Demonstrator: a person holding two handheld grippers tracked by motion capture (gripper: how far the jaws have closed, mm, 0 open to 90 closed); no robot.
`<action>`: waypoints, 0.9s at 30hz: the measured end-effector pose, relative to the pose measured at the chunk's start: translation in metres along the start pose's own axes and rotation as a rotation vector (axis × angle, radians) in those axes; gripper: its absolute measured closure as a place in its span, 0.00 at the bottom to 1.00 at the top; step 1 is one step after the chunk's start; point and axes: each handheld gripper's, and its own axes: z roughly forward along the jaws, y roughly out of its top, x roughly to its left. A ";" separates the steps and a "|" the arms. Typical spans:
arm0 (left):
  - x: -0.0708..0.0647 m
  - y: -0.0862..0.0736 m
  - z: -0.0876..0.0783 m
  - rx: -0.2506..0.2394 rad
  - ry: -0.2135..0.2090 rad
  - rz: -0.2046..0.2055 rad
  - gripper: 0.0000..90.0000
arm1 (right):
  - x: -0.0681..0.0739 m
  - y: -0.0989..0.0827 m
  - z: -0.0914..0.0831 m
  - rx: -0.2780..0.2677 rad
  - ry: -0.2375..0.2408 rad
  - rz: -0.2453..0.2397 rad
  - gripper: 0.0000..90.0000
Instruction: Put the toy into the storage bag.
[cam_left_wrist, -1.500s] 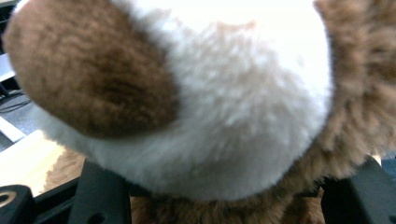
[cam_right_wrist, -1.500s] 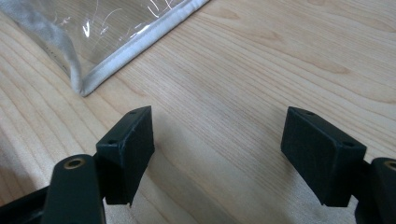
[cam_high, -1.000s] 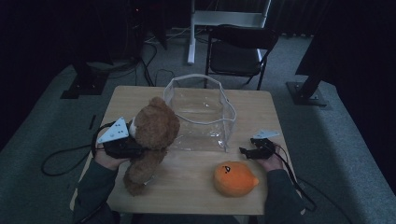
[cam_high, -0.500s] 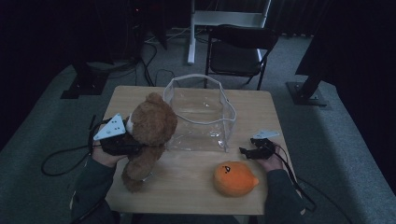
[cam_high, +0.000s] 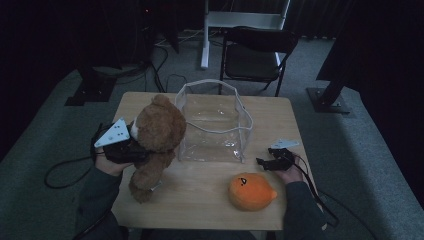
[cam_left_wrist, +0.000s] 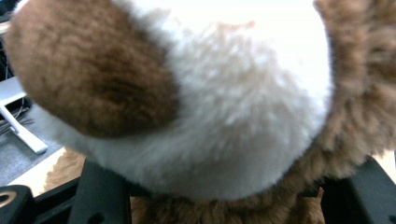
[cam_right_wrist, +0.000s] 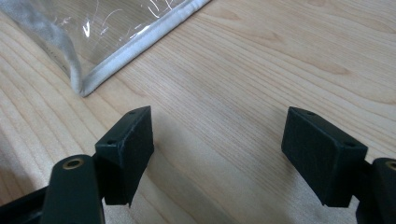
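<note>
We found the left gripper clamped on the teddy bear, whose fur bulged between the jaws in the left gripper view. The bear hung just left of the clear bag, feet touching the table; we judged it was held up this way for loading into the bag, whose mouth stood open upward. The right gripper rested low over bare wood near the bag's corner, jaws wide and empty, seemingly waiting. We counted one bear, one orange plush toy, one bag, two grippers
</note>
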 end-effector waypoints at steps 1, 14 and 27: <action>0.000 0.000 0.000 -0.002 0.001 -0.001 0.45 | 0.000 0.000 0.000 0.000 0.000 0.000 0.27; 0.007 0.007 0.000 -0.013 0.006 -0.001 0.45 | 0.001 0.000 0.000 0.001 -0.004 -0.004 0.27; 0.016 0.012 -0.001 -0.013 0.017 0.000 0.45 | 0.001 0.000 0.000 0.001 -0.004 -0.004 0.27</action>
